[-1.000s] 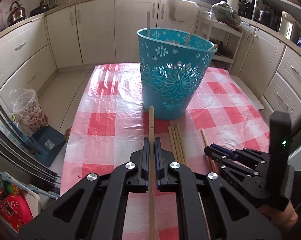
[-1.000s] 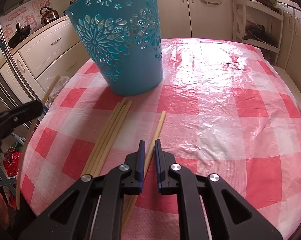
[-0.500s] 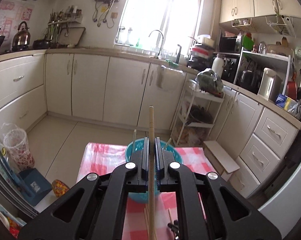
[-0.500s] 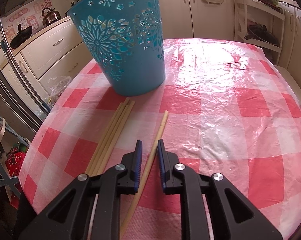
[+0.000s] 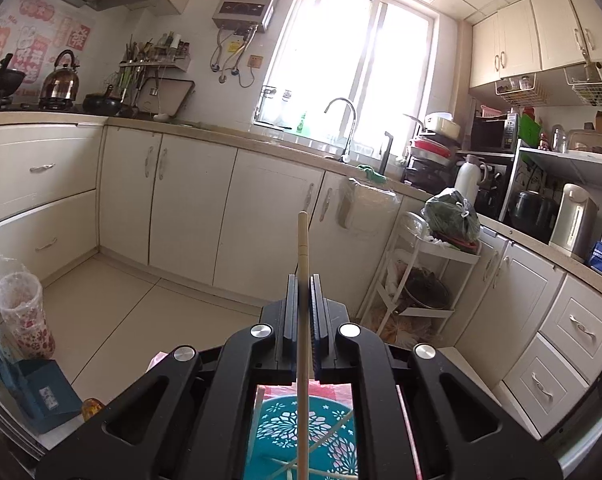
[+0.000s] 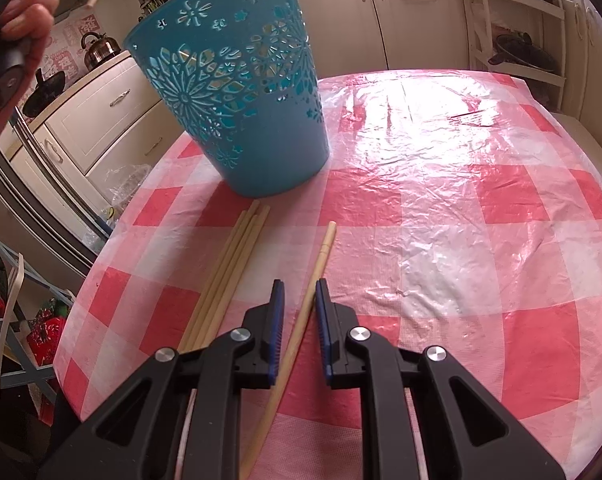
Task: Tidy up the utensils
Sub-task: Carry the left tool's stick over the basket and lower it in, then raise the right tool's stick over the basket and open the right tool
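**Chopstick sorting: a few in the bin, five still to go**

Quick status. The left gripper [image 5: 303, 300] has its jaws clenched on one chopstick [image 5: 303, 264], which runs straight along the jaws and sticks out past the tips. It's up in the air above the teal basket [image 6: 237, 92], and looking down between the gripper arms you can see the basket's mouth right underneath, with a couple of sticks already leaning inside. So that part is done, and I'd guess this one goes in next.

The right gripper [image 6: 299, 304] sits low over the tabletop [image 6: 461, 200]. Its jaws have just been opening a little and now straddle a lone chopstick [image 6: 315, 280] without pinching it, with a gap showing on both sides of the stick. That stick lies flat on the checked cloth, angled toward the basket. Just to its left is a bundle of four chopsticks [image 6: 237, 260] lying side by side, their far ends nearly reaching the basket's base.

So what's left is the one in the air plus five on the cloth, as far as I can count.

Room to move: the right half of the tabletop is wide open. The bundle is closer to the left edge, so a sloppy grab could roll one off. The person's left hand [image 6: 25, 8] and its stick hang up near the basket rim, so both hands will be sharing that space.
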`<state>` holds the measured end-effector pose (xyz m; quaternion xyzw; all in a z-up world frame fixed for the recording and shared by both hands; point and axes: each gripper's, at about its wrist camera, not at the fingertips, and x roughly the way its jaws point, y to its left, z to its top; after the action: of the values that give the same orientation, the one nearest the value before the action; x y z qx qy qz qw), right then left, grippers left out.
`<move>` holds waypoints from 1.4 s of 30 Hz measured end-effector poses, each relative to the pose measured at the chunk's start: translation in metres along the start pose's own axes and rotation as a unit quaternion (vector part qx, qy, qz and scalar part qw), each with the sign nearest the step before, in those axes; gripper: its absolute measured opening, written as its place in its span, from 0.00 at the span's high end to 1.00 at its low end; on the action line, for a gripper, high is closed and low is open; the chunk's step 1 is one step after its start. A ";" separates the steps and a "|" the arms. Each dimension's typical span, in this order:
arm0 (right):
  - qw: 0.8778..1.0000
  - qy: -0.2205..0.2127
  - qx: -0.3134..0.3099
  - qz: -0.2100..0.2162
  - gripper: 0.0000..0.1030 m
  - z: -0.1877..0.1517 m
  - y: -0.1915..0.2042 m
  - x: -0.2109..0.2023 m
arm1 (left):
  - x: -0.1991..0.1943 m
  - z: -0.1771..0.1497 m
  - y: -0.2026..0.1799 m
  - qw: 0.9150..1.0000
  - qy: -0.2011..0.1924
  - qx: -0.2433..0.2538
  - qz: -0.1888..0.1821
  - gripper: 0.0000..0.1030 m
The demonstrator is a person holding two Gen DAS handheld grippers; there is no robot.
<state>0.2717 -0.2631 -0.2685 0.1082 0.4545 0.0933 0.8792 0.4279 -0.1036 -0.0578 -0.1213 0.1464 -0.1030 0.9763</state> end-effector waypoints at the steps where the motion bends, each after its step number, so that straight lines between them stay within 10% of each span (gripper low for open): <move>1: 1.000 0.000 0.002 0.002 0.84 0.000 0.000 0.000 | 0.007 -0.004 0.000 1.000 0.001 -0.001 0.006 0.95; 15: 1.000 0.000 0.006 0.008 0.84 0.001 -0.002 0.001 | 0.031 -0.057 0.002 0.996 0.070 0.047 0.029 0.95; 21: 1.000 0.000 0.009 0.011 0.84 0.002 -0.003 0.000 | 0.000 -0.061 0.007 0.994 0.075 0.067 0.053 0.48; 27: 1.000 -0.001 0.011 0.010 0.83 0.001 -0.005 -0.002 | -0.071 -0.071 0.031 0.994 0.042 0.066 0.082 0.24; 42: 0.990 0.036 -0.106 -0.089 0.94 -0.006 0.031 -0.003 | -0.119 -0.165 0.112 0.981 0.156 0.021 0.110 0.18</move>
<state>0.2634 -0.2336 -0.2609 -0.0293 0.4817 0.0664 0.8733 0.2840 -0.0034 -0.2103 -0.0660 0.3073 -0.0155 0.9492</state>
